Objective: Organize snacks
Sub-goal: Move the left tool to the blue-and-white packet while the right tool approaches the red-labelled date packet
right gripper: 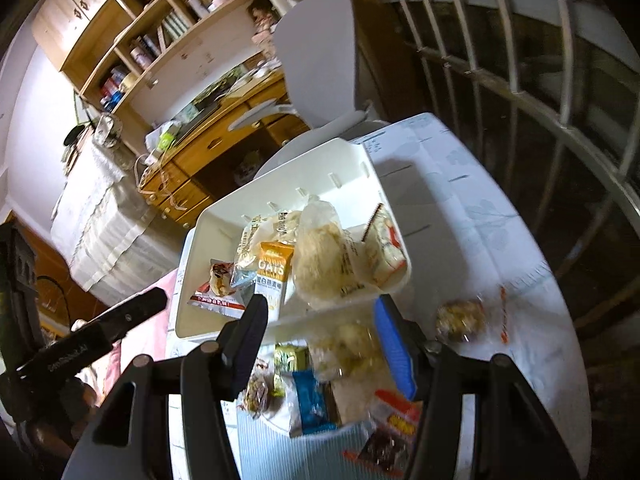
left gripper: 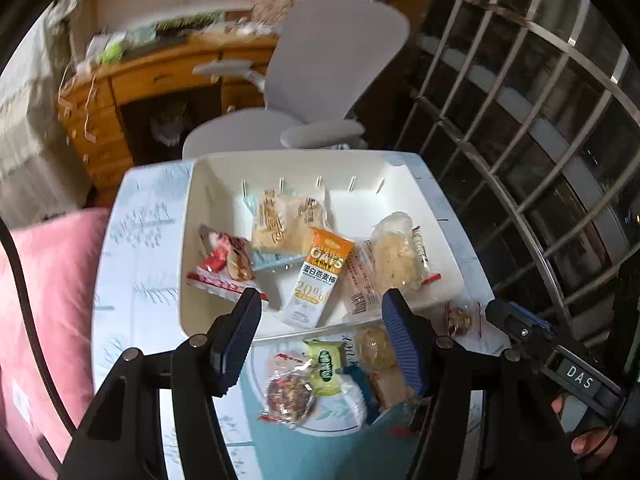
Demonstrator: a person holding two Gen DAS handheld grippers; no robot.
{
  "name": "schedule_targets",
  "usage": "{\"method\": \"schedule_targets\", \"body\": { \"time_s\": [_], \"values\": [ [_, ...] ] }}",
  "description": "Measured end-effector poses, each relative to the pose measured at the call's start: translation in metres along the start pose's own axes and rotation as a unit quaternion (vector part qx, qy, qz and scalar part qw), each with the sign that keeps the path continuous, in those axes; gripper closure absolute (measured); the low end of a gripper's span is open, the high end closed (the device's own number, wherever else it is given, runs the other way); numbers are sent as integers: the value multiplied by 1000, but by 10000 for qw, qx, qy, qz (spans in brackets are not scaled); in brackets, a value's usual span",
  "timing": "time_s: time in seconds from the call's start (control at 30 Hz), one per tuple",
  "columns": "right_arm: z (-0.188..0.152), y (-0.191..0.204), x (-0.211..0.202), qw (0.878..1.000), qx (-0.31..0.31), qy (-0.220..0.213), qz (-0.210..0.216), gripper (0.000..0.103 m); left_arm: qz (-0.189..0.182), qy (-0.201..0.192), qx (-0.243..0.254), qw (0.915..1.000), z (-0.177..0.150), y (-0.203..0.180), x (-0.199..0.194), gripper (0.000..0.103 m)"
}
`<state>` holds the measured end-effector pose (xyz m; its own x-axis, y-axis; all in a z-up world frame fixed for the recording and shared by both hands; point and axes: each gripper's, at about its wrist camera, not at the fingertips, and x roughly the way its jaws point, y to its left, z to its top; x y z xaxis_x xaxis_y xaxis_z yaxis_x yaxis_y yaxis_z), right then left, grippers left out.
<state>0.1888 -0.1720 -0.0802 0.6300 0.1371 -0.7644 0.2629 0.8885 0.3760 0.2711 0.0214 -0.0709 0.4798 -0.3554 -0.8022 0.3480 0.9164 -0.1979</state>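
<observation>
Pale patterned bench (left gripper: pixel 136 280) carries everything: nearest, loose wrapped snacks (left gripper: pixel 316 376) lie below both grippers, left gripper (left gripper: pixel 320 312) and right gripper (right gripper: pixel 320 316), fingers spread wide and holding nothing. Just beyond sits a white bin (left gripper: pixel 208 200) holding an oat bar (left gripper: pixel 316 276) among other packets.

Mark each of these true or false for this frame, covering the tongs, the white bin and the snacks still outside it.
1. The orange OATS bar lies inside the white bin. True.
2. The left tongs are shut on a snack. False: they are open and hold nothing.
3. The green packet is already in the bin. False: it lies on the table in front of the bin, among other loose snacks.
4. The right tongs are open and empty. True.
5. A wrapped snack lies alone on the table to the right of the bin. True.
6. The bin is empty. False: it holds several packets.
</observation>
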Motion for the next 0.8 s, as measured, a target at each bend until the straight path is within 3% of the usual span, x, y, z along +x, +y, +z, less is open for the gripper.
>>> {"method": "schedule_targets", "body": {
  "time_s": [0.03,0.1,0.23,0.3,0.57,0.8],
  "values": [
    [-8,2,-7,9999,51,-65,-95,47,-1,-67,117,9999,-1,1,-8,41],
    [-19,5,-15,9996,125,-137,-219,46,-13,-138,323,9994,-5,2,-20,30],
    [-50,8,-32,9979,356,-322,-444,44,-43,-268,732,9969,-16,2,-42,26],
    [-65,10,-37,9967,451,-399,-544,39,-14,-287,907,9955,-22,0,-50,19],
    [-115,12,-45,9924,636,-513,-925,36,204,18,1323,9910,-45,-14,-55,17],
    [-150,11,-43,9880,779,-556,-1210,35,-28,153,1478,9889,-65,-20,-48,17]
  ]
}}
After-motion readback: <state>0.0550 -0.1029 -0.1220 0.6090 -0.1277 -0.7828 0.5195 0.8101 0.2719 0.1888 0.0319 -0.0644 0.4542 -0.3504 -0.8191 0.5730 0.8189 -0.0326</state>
